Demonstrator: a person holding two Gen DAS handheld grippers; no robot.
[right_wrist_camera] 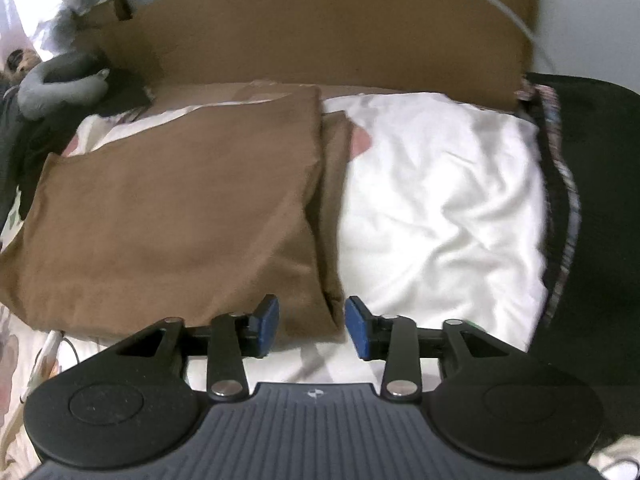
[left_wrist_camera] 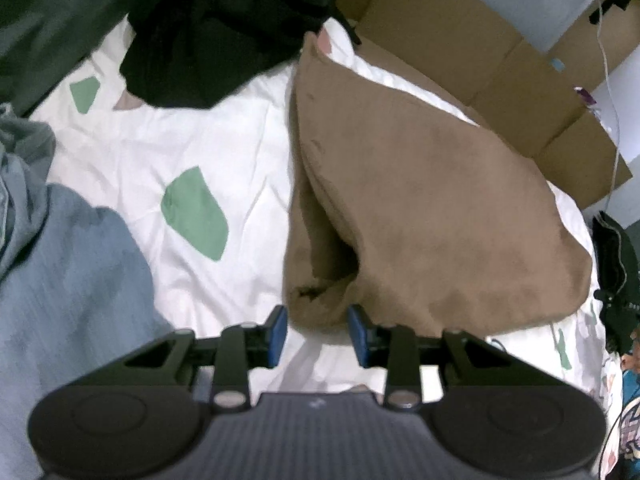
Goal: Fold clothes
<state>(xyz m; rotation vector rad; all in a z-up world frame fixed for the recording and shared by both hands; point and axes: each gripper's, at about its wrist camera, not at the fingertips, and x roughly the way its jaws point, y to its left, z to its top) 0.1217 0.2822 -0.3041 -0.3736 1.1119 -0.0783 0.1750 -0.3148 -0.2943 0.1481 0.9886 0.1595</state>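
Brown fabric, a folded garment (left_wrist_camera: 432, 208), lies on the white bed cover (left_wrist_camera: 224, 132) with green patches and fills the middle and right of the left wrist view. The left gripper (left_wrist_camera: 318, 334) sits at the lower centre of that view, its blue fingers (left_wrist_camera: 278, 334) partly apart, with the garment's near corner just in front of the gap; nothing is pinched between them. In the right wrist view the same brown garment (right_wrist_camera: 172, 216) covers the left half of the frame, and the right gripper (right_wrist_camera: 312, 330) stands at its lower right corner, fingers (right_wrist_camera: 356, 332) apart and free of the cloth (the corner hangs just ahead of them). Cardboard (right_wrist_camera: 320, 28) stands behind the bed. No readable writing or label shows in either view.
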